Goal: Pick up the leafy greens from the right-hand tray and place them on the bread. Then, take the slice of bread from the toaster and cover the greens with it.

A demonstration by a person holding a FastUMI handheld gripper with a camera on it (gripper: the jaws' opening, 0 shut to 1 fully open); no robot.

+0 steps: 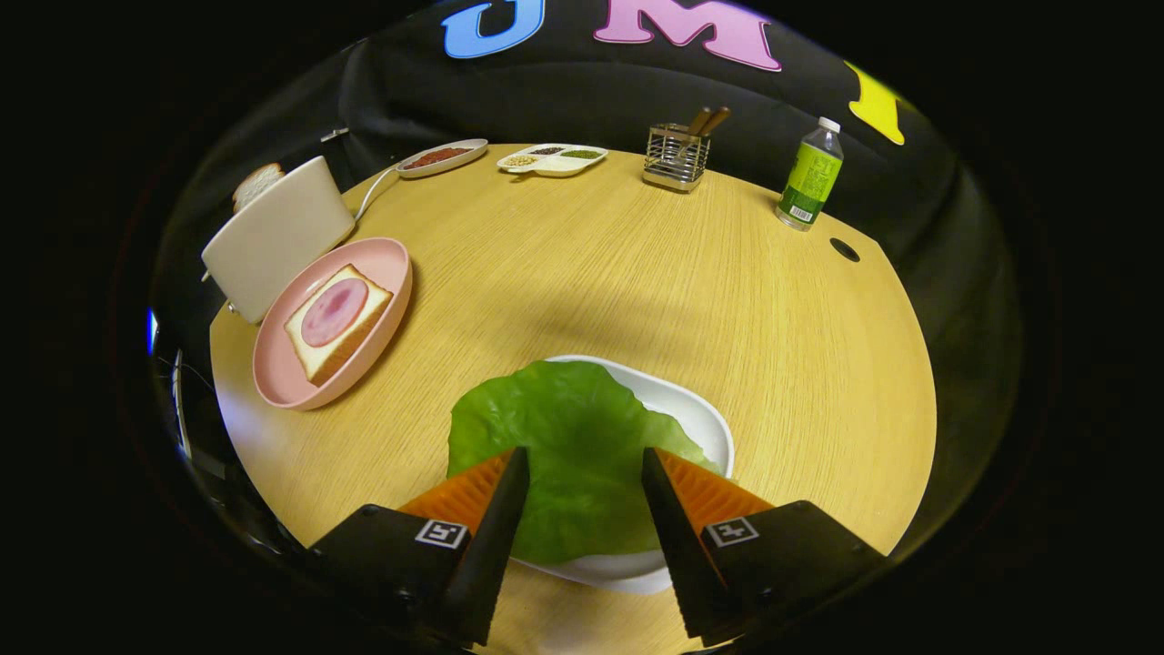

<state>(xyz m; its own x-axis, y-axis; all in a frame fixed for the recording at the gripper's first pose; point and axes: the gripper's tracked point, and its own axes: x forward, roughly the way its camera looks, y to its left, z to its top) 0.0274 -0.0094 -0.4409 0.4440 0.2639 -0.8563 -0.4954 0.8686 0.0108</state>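
A green lettuce leaf [573, 437] lies in a white tray [705, 418], spilling over the tray's left rim. My gripper [584, 455] is open, and its two fingers stand apart over the near half of the leaf, one on each side. Far off to the left, a pink plate [382, 259] holds a slice of bread [314, 350] topped with a round slice of ham [334, 311]. Behind that plate stands a white toaster [277, 236] with another bread slice [256, 185] sticking out of its top.
Along the table's far edge sit an oval dish [441, 156] with dark food, a divided white dish [553, 159], a wire holder [675, 156] with wooden sticks and a green-labelled bottle [809, 177]. A dark round hole [844, 249] marks the tabletop near the bottle.
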